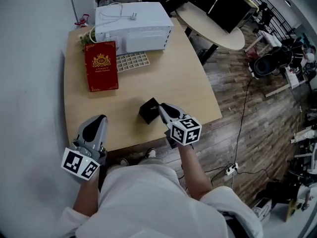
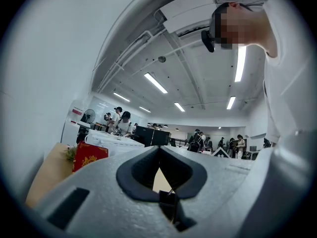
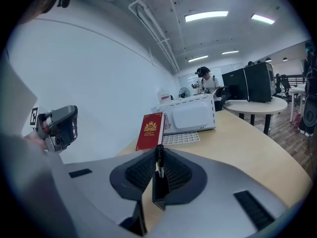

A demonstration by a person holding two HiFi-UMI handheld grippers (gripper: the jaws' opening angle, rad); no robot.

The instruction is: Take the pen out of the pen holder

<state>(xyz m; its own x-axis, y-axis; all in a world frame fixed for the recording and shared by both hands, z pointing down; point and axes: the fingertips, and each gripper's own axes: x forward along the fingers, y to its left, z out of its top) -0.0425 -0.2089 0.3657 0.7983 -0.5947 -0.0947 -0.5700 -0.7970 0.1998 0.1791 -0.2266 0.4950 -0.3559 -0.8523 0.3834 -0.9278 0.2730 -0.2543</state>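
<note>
Wooden table (image 1: pixel 193 78), as seen by someone standing over it. Left gripper (image 1: pixel 101 119): jaws together, holding nothing, well off to the left of the work. Right gripper (image 1: pixel 162 108): jaws closed on the pen (image 3: pixel 159 162), which stands upright between its pads, long axis vertical. The black pen holder (image 1: pixel 147 111) sits just ahead of and below these jaws, with the pen's lower end apparently inside it. The right hand is nearer. Removal likely calls for a straight lift along the pen's axis.
</note>
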